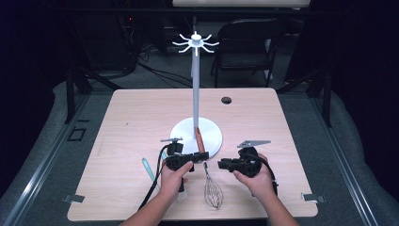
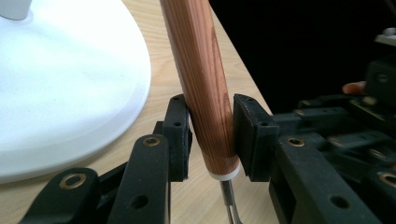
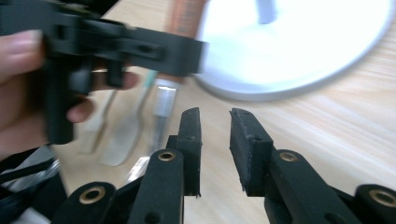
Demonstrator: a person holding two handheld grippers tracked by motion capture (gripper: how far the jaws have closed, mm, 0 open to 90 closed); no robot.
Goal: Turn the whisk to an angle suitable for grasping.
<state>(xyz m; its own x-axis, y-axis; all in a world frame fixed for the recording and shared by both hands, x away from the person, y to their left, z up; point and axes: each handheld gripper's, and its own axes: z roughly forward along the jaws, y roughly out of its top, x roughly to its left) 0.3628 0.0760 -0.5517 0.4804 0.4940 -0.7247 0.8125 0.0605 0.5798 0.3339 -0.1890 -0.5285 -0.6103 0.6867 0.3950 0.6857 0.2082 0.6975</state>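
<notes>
A whisk lies near the table's front, its wire head [image 1: 213, 190] toward the person and its wooden handle [image 1: 201, 140] pointing at the white stand base [image 1: 211, 134]. My left gripper [image 1: 200, 155] is shut on the lower end of that handle [image 2: 205, 84], just above the white collar; the jaws press it from both sides [image 2: 212, 135]. My right gripper [image 1: 221, 164] sits just right of the whisk with its jaws a little apart and nothing between them [image 3: 215, 140]. It faces the left gripper [image 3: 116, 46] and the whisk's metal neck [image 3: 164, 100].
A tall white stand [image 1: 195, 94] with a ring of hooks [image 1: 195, 43] at its top rises from the round base [image 2: 70, 84] at mid table. A teal-handled utensil [image 1: 148, 168] lies left of the left hand. A chair [image 1: 247, 42] stands behind the table.
</notes>
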